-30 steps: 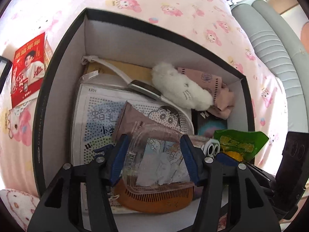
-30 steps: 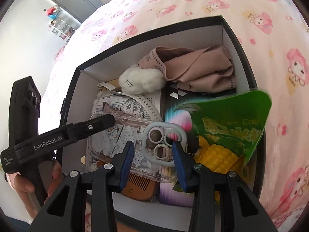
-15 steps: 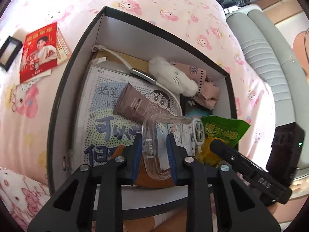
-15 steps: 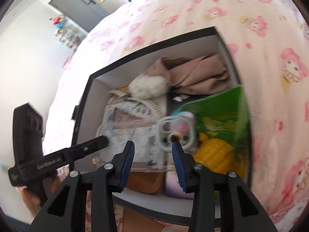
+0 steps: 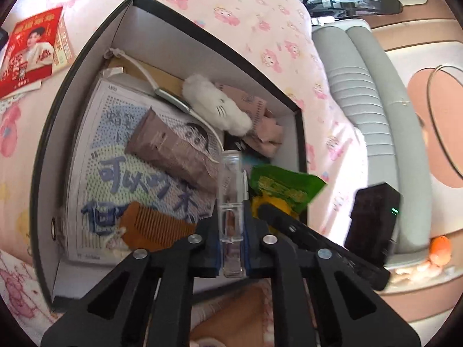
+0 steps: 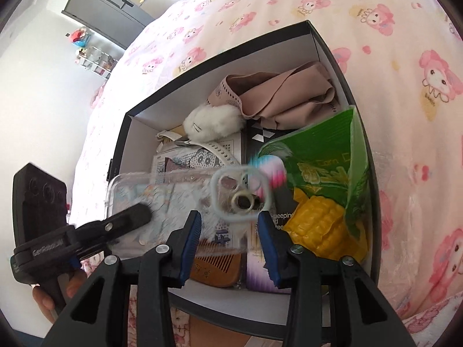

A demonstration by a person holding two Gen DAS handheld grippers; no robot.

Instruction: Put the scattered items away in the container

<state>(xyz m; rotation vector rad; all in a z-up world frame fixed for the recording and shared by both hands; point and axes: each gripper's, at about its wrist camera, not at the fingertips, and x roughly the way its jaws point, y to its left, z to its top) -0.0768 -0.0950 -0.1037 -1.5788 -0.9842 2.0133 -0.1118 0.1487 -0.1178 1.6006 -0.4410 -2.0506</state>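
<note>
- Since the earlier frame, our left tongs point(image 5: 231, 248) are closing on the edge of the clear phone case point(image 5: 230, 202), which we have turned up on its side above the black box point(image 5: 86, 49).
- We are holding our right tongs point(image 6: 228, 241) apart, over the case but not gripping it.
- We are seeing many items already inside the box: the comb point(image 5: 153, 225), the brown tube point(image 5: 170, 150), the green snack bag point(image 6: 324, 159).
- We are judging the red card point(image 5: 29, 52) on the bed as still left outside.

Over the black box point(image 6: 332, 46), the left gripper point(image 6: 136, 217) closes on a clear phone case point(image 6: 173, 190) — right gripper point(image 6: 228, 240) open, empty.
</note>
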